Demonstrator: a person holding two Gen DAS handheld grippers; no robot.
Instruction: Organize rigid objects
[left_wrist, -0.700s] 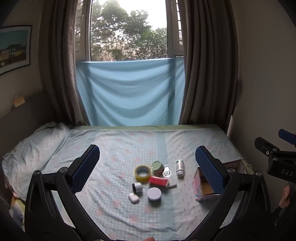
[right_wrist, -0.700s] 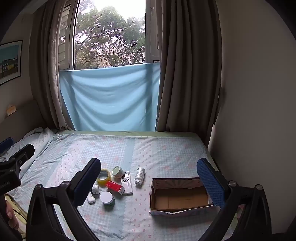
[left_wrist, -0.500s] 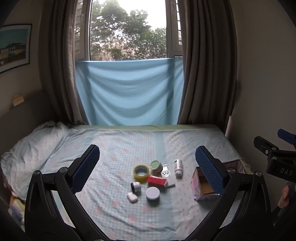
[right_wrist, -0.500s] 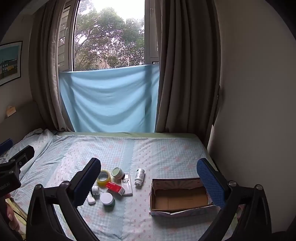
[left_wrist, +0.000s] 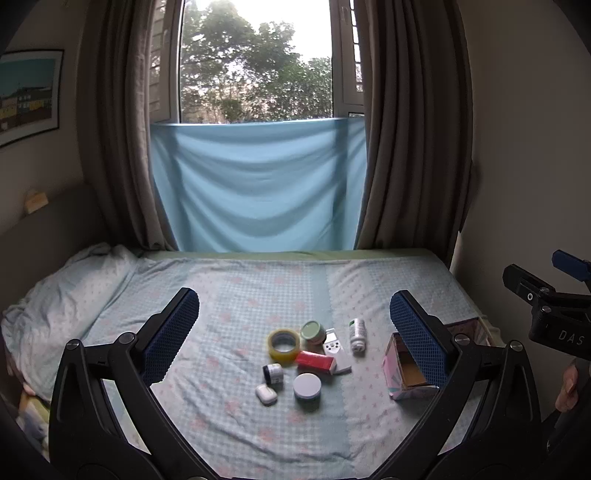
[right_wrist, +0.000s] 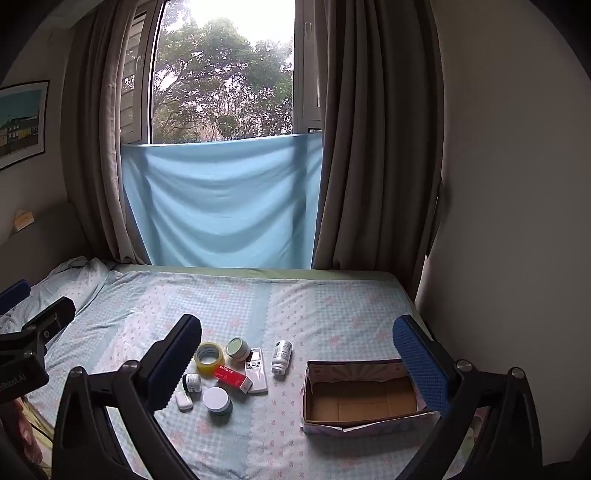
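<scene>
cardboard box (right_wrist: 360, 400): right corner hidden behind right gripper (right_wrist: 297, 345) finger; both grippers spread wide, empty; left gripper (left_wrist: 291, 319) ahead of tape roll (left_wrist: 283, 344).

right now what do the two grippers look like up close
Both match: the left gripper and right gripper have black angular arms with silver bolts, ending in fingers faced with dark blue dimpled pads. Seen from the left view, the right one's black body carries white lettering that starts "DAS". No cables show.
</scene>
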